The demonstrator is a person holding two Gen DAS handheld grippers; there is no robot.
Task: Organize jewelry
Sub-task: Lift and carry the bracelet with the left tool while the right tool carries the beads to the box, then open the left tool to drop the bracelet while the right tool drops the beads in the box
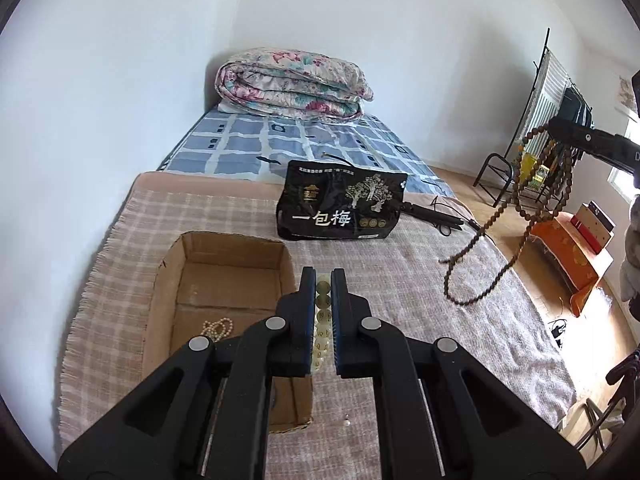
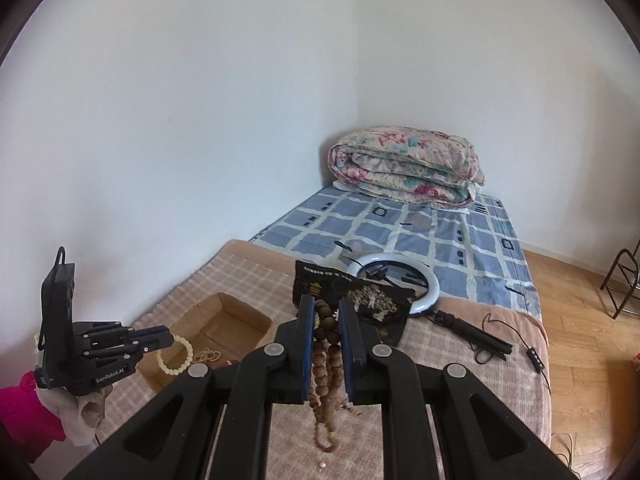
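A: Where does each piece sit relative to the cardboard box?

B: The left gripper hangs just above the box's near right wall, its fingers clamped on a pale bead bracelet. From the right wrist view the bracelet dangles as a loop just over the box's near rim.

A: And the right one?

B: The right gripper is well to the right of the box and higher, its fingers pinched on a long brown bead necklace. The strand droops in loops toward the checked blanket.

A: Why held so high?

B: Likely so the long strand clears the blanket and doesn't snag before it goes in.

A: Anything inside the box yet?

B: A small pearl strand lies at its near left corner. So I judge sorting is under way, with these two pieces probably next.

A: Other clutter?

B: A black snack bag stands just beyond the box; one loose bead lies just right of the box's near corner.
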